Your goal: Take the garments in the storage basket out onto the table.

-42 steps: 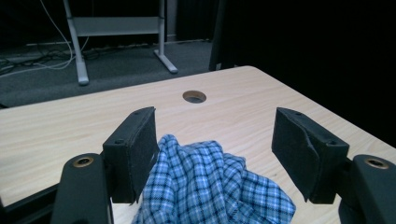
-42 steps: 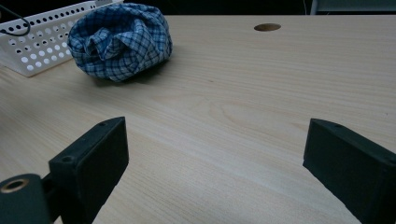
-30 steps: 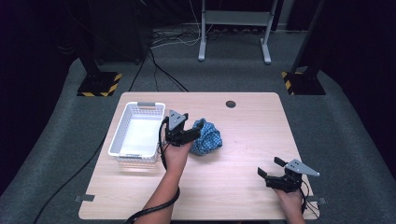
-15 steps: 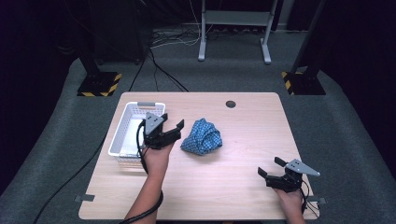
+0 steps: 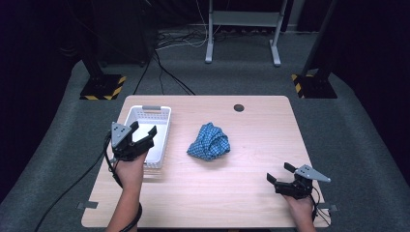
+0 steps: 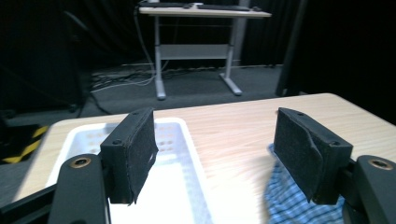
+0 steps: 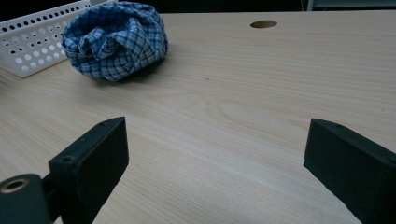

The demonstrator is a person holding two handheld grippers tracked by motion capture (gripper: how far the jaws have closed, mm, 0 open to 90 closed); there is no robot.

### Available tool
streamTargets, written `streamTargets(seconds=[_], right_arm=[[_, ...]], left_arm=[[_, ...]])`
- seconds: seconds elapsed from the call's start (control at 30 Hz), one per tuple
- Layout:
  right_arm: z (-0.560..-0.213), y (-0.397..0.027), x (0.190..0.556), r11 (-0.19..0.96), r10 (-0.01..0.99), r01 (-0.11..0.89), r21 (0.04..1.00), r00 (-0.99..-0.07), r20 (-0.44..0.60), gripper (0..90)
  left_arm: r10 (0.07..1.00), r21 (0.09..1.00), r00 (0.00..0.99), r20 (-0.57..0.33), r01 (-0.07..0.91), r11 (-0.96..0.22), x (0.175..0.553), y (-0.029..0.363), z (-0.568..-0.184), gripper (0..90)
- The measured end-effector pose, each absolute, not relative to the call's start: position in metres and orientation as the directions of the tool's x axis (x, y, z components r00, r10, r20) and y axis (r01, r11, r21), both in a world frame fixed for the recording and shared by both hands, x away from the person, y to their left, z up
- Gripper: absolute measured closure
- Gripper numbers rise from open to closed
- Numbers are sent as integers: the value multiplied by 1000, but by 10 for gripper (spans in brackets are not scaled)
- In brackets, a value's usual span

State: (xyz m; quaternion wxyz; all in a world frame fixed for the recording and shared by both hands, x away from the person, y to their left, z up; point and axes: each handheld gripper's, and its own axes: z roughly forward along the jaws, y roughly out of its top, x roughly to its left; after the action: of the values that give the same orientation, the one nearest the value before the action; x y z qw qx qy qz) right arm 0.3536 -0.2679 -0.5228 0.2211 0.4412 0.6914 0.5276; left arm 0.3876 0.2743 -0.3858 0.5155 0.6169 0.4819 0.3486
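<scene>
Left gripper (image 5: 143, 136) moved off checked cloth (image 5: 209, 141) to above white basket (image 5: 159, 112), jaws spread, nothing btwn. Right gripper (image 5: 280, 173) unmoved near front-right table (image 5: 261, 140) edge, jaws wide. Cloth bunched mid-table, just beside basket, bare wood around.

Round hole (image 5: 239, 108) near tabletop's far edge; desk frame (image 5: 241, 29) behind.

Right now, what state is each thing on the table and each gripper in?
Blue checked cloth: crumpled in a heap on the table, held by nothing.
White perforated basket: upright, nothing visible inside.
Left gripper: jaws open, nothing between them, over the basket's near end.
Right gripper: jaws open, nothing between them, near the table's front right corner.
</scene>
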Motion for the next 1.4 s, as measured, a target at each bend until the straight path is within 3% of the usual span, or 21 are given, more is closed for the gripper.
streamTargets(seconds=[0.73,1.4], right_arm=[[-523,-268,354,55,844,379,924,-512,160,54],[-523,-267,354,56,846,379,924,-509,157,54]], left_arm=[[978,976,196,-71,218,27,357,328,-387,283],[983,976,173,-61,218,22,339,344,-399,267]])
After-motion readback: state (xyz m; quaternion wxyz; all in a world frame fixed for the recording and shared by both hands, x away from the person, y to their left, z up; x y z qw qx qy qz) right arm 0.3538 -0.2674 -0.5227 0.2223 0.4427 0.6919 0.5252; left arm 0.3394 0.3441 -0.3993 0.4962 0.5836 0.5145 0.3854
